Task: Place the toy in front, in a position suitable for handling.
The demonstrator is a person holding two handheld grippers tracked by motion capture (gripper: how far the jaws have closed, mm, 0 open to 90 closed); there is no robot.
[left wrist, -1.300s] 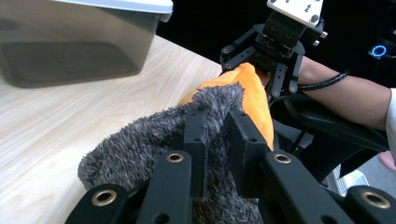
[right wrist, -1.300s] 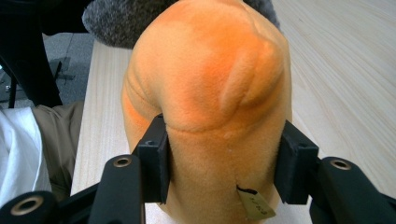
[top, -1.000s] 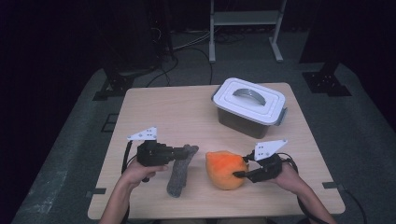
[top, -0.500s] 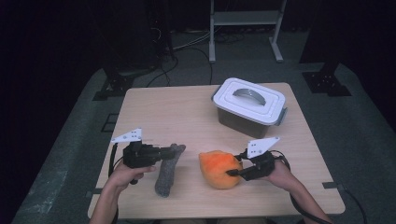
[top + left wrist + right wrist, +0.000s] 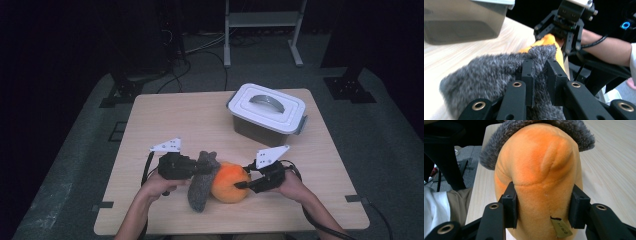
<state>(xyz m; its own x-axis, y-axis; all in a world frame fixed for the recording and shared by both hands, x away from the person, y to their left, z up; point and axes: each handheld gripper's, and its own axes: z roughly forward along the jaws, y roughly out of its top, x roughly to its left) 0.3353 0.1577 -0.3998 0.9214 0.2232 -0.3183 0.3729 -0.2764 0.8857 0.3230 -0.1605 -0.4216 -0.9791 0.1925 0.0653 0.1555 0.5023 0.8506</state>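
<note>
hard to read in high view: where grey fuzzy cloth (image 5: 201,184) ends under orange plush (image 5: 229,182), since plush covers cloth's right edge. cloth's near end cut off by frame bottom in left gripper view. plush base cut off at bottom of right gripper view; writing on its small tan tag (image 5: 561,227) too small to read.

relative to lidded grey bin (image 5: 267,114): plush and cloth both sit on wooden table (image 5: 175,115) on the person's side of bin, well apart from it, touching each other, cloth left of plush.

left gripper (image 5: 196,169) clamped tight on top fold of cloth, pinched thin between jaws (image 5: 539,75). right gripper (image 5: 242,184) squeezing plush from both sides, pads sunk into sides (image 5: 543,205), jaws held about half wide by it.

left gripper view adds: right gripper's front beyond cloth, plus forearm behind. right gripper view adds: cloth draped over plush's far top like a cap, seam and dimple on plush. high view alone gives bin's white lid w/ handle, both hands.
</note>
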